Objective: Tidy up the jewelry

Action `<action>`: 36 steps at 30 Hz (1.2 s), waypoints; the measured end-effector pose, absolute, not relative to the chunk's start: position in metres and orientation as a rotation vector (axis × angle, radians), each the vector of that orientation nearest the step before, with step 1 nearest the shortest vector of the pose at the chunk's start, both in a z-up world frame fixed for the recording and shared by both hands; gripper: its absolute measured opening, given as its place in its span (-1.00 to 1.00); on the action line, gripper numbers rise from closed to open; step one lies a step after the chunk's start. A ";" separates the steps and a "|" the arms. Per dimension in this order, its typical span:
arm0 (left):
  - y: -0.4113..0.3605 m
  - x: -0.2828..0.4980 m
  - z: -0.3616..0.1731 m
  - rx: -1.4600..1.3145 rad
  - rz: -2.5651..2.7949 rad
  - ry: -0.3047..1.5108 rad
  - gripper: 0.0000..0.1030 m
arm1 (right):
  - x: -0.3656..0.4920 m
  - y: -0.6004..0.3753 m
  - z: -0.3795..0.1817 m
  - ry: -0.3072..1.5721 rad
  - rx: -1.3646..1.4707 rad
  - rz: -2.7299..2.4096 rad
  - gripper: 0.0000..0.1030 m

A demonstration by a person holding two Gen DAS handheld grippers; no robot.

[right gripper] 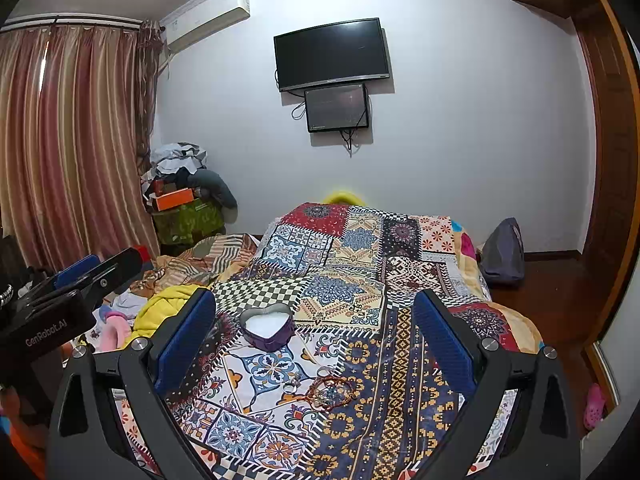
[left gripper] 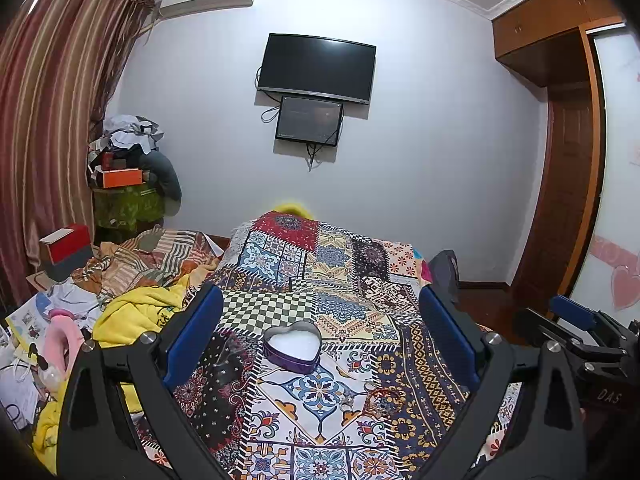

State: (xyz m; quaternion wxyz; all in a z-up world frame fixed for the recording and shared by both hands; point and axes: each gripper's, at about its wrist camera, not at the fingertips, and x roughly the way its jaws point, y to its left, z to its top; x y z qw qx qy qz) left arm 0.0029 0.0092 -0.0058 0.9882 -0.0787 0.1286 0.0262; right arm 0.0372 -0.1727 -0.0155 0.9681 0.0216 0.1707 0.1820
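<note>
Clothes (left gripper: 132,312) crowd the bed's (left gripper: 360,280) left edge. Both tools (left gripper: 320,320) (right gripper: 312,320) hang spread, empty, above tin (left gripper: 292,346) and jewelry (right gripper: 320,390).

The heart-shaped tin (left gripper: 292,350) looks like thin metal, its purple wall glossy, its rim bare and shiny, its inside matt white. It sits on a printed patchwork cloth (left gripper: 344,272), matt and soft. Near it lie shiny metal rings (right gripper: 291,386) and a beaded bracelet (right gripper: 332,394). The blue finger pads (right gripper: 444,344) look ribbed and matt, in black matt plastic.
</note>
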 end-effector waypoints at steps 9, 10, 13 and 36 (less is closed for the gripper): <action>0.009 0.003 -0.006 -0.152 0.051 0.257 0.92 | 0.037 -0.173 -0.015 0.346 0.042 0.368 0.91; 0.009 0.003 -0.007 -0.151 0.052 0.257 0.92 | 0.038 -0.173 -0.015 0.347 0.042 0.369 0.91; 0.009 0.003 -0.007 -0.153 0.051 0.258 0.92 | 0.038 -0.172 -0.014 0.347 0.042 0.369 0.91; 0.006 0.030 -0.028 -0.138 0.038 0.332 0.92 | 0.062 -0.175 -0.034 0.417 0.032 0.341 0.91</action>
